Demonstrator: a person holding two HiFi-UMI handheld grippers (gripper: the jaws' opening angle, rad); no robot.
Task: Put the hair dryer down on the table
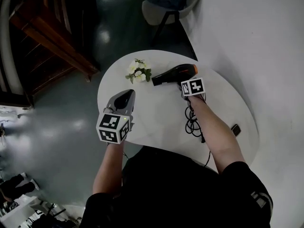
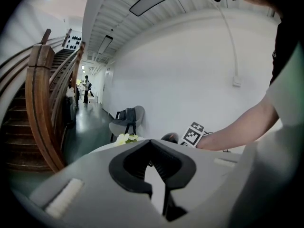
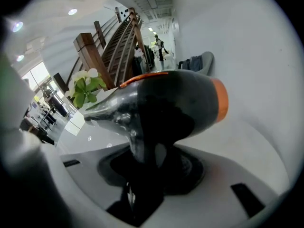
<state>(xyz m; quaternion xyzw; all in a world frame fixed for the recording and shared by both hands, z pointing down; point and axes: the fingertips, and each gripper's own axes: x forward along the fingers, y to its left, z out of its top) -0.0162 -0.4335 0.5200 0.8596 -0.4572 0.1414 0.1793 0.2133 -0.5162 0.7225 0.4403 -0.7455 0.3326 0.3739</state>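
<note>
Grey glossy floor surrounds a round white table, with a wooden staircase on the left and a grey chair beyond the table's far edge.

I have the right gripper clamped on the dryer. In the right gripper view the black handle fills the gap between the jaws, which stand fairly wide around it and press on both sides. The dryer sits over the table near its far right edge. Its nozzle points left toward the flowers and its orange ring faces right. I cannot tell whether its body touches the tabletop. Its cord lies in loose coils on the table beside my right forearm, toward the near right edge.

My left gripper hangs over the near left edge, well apart from the dryer. Its jaws meet at the tips with nothing between them.

Flowers stand near the far edge, just left of the nozzle. One small dark thing lies at the right edge; I cannot make out what it is.
</note>
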